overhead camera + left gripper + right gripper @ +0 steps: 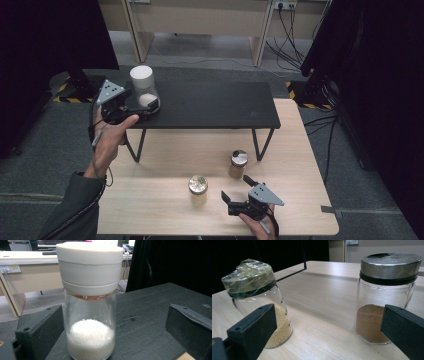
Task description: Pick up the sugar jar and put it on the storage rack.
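Where the black shelf (210,105) has its left end, the salt jar (144,90) stands upright on it, white cap on top, white grains filling the lower part of the glass; in the left gripper view the jar (90,315) sits between the two black jaws, nearer the left one, with a clear gap to the right one; whether the left jaw touches the glass, cannot tell. Left gripper (145,106) is spread wide around the jar's base, held by the left hand (110,137) just off the shelf's left front corner; nothing clamped.

Below the shelf's front edge, on the pale table (160,210), two more jars stand apart from each other; the brown jar (238,163), metal lid, close to the shelf's right leg; the yellow jar (198,189), film-wrapped lid, nearer the table's front. Right gripper (236,189) lies low on the table in front of both, jaws wide, holding nothing; in its own view the yellow jar (259,305) stands behind the left jaw, the brown jar (384,297) behind the right jaw.
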The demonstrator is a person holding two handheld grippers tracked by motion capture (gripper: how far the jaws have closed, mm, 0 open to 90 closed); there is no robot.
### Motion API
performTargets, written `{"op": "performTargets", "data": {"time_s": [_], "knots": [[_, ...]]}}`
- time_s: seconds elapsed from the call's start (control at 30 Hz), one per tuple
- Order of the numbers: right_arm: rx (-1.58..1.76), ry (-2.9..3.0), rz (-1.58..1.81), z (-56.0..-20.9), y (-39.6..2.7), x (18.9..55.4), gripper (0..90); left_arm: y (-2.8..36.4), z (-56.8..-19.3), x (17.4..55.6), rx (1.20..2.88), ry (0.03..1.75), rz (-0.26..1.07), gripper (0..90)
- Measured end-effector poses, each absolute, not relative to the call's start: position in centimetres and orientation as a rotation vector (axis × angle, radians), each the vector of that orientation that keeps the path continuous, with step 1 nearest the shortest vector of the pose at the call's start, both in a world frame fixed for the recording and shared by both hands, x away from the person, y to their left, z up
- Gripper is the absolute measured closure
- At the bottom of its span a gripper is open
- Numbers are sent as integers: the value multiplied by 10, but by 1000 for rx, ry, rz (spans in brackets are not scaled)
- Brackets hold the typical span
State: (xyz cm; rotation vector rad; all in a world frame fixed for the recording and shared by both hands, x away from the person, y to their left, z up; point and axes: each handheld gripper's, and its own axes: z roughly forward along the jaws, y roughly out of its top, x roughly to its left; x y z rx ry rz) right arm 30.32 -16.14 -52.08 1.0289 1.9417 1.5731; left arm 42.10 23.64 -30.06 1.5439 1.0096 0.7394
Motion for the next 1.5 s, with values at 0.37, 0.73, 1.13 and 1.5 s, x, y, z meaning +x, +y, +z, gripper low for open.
{"op": "performTargets", "data": {"time_s": [0.37, 0.73, 1.13, 1.5], "knots": [[1028, 1941, 1573, -521, -161, 303, 6, 233, -311, 400, 1530, 962, 729, 16], [1028, 1942, 1573, -521, -161, 303, 6, 231, -324, 384, 1518, 918, 705, 17], [1028, 1942, 1573, -522, -161, 303, 6, 226, -335, 368, 1513, 880, 676, 17], [1034, 1934, 1582, -521, -162, 304, 6, 223, -352, 356, 1512, 863, 662, 17]]}}
